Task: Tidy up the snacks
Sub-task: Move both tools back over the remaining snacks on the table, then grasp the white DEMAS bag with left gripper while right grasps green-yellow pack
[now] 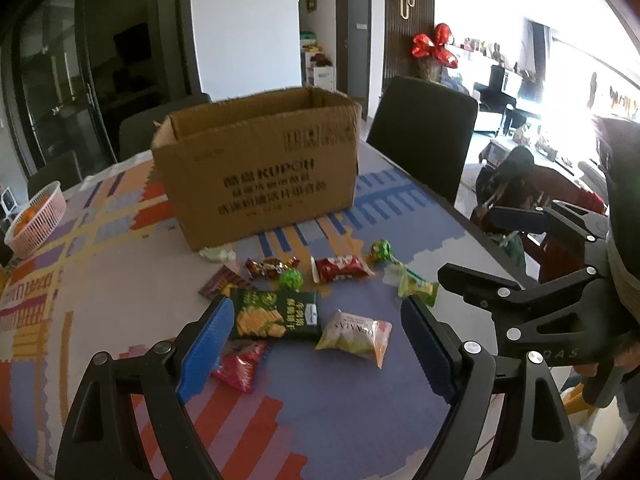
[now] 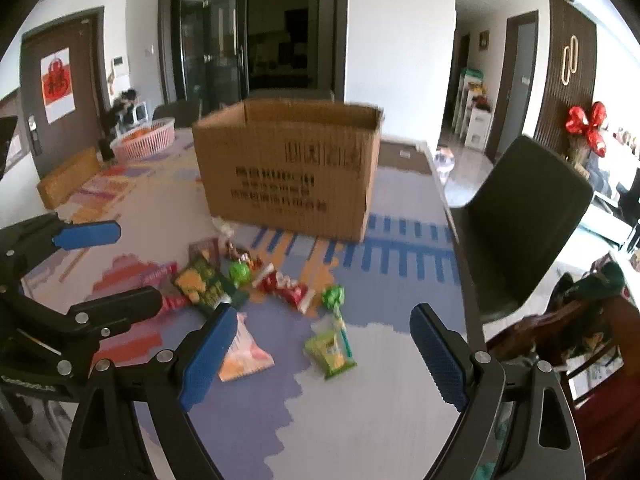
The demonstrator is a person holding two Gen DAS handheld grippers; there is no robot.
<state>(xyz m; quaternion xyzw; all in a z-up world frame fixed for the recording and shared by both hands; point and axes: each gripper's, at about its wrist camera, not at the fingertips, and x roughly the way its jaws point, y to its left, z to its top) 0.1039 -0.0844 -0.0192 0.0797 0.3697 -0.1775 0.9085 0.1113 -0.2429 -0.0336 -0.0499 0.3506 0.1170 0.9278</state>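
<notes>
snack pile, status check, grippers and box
Left gripper and right gripper open, empty. Wrapped snacks loose before open brown cardboard box. Path clear.

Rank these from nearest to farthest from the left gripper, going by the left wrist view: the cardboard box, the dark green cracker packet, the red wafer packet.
1. Dark green cracker packet, just ahead of the left gripper, beside its left finger.
2. Red wafer packet, mid-table, further ahead.
3. Cardboard box, at the back, open-topped.
</notes>
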